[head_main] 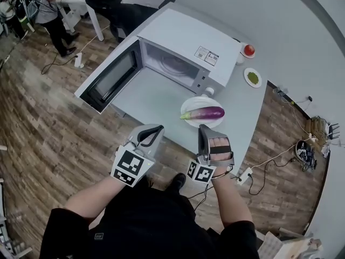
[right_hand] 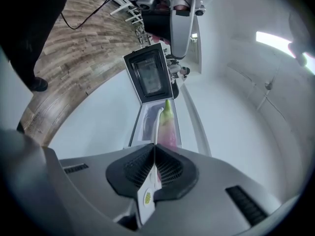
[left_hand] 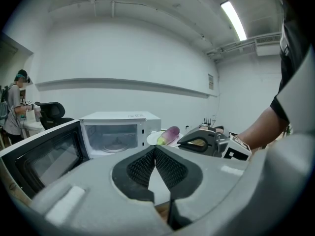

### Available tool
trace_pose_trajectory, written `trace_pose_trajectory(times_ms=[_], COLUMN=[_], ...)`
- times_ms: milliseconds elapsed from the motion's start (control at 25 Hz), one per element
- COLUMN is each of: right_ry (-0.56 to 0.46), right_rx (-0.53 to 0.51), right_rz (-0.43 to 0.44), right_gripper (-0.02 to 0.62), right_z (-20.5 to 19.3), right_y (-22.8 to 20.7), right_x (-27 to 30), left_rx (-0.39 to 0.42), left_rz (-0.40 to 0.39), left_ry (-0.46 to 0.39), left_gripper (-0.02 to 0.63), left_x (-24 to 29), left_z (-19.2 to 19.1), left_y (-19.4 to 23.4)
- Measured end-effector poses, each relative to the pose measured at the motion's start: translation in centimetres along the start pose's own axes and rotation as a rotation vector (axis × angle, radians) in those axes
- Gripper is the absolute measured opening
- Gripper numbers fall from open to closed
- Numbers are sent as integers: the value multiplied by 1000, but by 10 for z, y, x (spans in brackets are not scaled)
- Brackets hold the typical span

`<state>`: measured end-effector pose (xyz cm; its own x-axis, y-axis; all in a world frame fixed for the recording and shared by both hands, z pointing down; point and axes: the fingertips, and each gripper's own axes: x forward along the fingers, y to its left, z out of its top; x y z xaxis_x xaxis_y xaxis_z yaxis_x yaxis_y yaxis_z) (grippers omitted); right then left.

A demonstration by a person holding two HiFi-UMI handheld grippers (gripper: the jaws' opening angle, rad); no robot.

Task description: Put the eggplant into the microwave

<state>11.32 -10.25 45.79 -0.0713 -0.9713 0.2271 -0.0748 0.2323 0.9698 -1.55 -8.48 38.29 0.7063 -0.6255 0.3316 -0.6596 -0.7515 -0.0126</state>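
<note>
Head view: eggplant (head_main: 204, 113) lies on white plate (head_main: 190, 102) on desk (head_main: 156, 96), before microwave (head_main: 183, 42); door (head_main: 108, 77) swung wide.
Left gripper view: left tool (left_hand: 155, 149) clenched, empty.
Right gripper view: right tool (right_hand: 154, 146) clenched, empty, eggplant straight ahead.

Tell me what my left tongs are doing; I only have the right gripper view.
Observer: The left gripper has its tongs shut on nothing, facing the open microwave.
Operator: Anything inside the oven already?
Observer: The left gripper view shows just the glass turntable in the cavity.
Operator: Other clutter on the table?
Observer: In the head view, a small dish holding something red sits at the far edge of the table, right of the microwave.
</note>
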Motion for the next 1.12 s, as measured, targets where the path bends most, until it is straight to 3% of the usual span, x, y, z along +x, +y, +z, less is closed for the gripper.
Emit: trace_pose_trajectory(times_ms=[680, 1120], right_ry=[61, -16], right_rx=[33, 18], right_rz=[-35, -33], right_gripper=[23, 23], right_z=[85, 104], right_y=[-21, -24], right_x=[51, 79], left_rx=[10, -38], left_rz=[-17, 20], left_ry=[-12, -11], left_gripper=[9, 9], left_x=[-33, -5], left_z=[-21, -22], left_y=[103, 123])
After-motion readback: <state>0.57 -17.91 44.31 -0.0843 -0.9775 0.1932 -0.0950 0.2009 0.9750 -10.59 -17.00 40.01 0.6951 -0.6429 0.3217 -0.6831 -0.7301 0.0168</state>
